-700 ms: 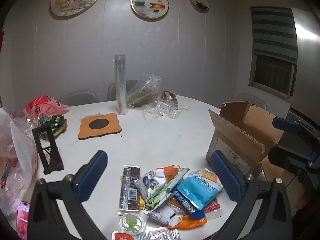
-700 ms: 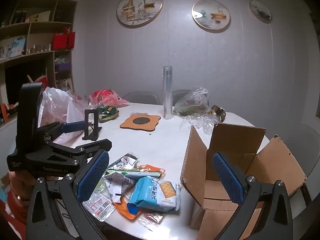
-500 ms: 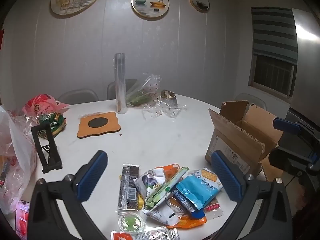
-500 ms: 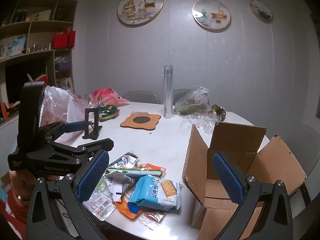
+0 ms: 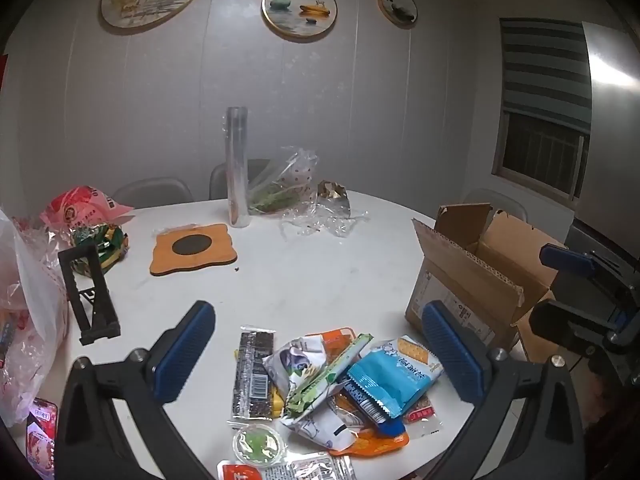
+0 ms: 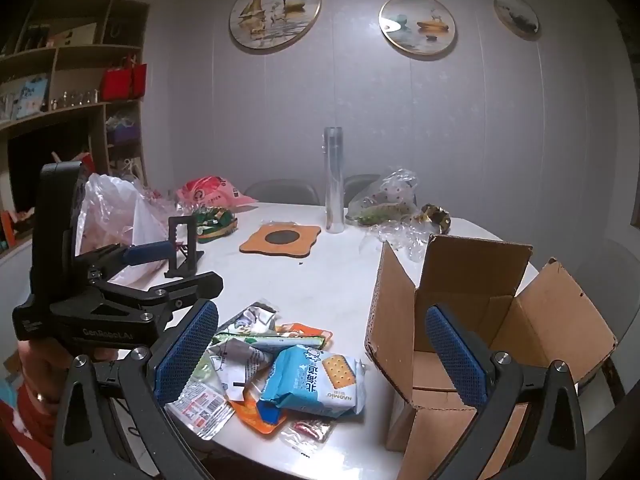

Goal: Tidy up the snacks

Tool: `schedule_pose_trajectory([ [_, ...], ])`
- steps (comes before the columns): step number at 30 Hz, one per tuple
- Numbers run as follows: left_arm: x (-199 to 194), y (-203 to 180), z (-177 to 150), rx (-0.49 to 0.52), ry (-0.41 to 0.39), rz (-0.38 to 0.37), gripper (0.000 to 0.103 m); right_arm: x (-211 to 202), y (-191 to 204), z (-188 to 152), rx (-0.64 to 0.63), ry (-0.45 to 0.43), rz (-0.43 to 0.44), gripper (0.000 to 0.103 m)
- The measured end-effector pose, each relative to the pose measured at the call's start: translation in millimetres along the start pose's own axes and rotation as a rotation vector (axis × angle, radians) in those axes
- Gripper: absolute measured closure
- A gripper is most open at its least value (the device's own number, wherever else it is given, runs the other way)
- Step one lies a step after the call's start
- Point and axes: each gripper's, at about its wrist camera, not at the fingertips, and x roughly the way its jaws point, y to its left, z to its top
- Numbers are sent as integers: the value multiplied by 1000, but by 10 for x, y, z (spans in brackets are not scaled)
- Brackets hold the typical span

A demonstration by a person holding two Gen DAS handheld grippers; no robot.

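A heap of snack packets [image 5: 332, 384] lies at the near edge of the white round table [image 5: 304, 280]. On top is a blue cracker pack [image 5: 394, 374] [image 6: 316, 384]; a dark seaweed strip [image 5: 252, 372] and a green jelly cup [image 5: 259, 445] lie beside it. An open cardboard box [image 5: 476, 272] [image 6: 472, 320] stands at the right. My left gripper [image 5: 320, 348] hovers open above the heap, holding nothing. My right gripper [image 6: 320, 356] is open too, between the heap and the box, empty.
A clear tall tube [image 5: 237, 172], an orange wooden coaster [image 5: 194, 249], a black stand [image 5: 90, 292] and plastic bags [image 5: 24, 300] occupy the far and left parts of the table. Chairs stand behind it. Shelves [image 6: 72, 92] fill the left wall.
Both views shift only slightly; the scene sits a little lower and closer. Nothing on the table has moved, and both grippers stay wide open.
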Motion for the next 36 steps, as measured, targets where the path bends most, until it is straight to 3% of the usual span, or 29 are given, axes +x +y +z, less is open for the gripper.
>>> schedule_pose_trajectory([
  [36,-25,60,-8,-5,3,2,1,55,-3,-22,8,10,-9,0],
])
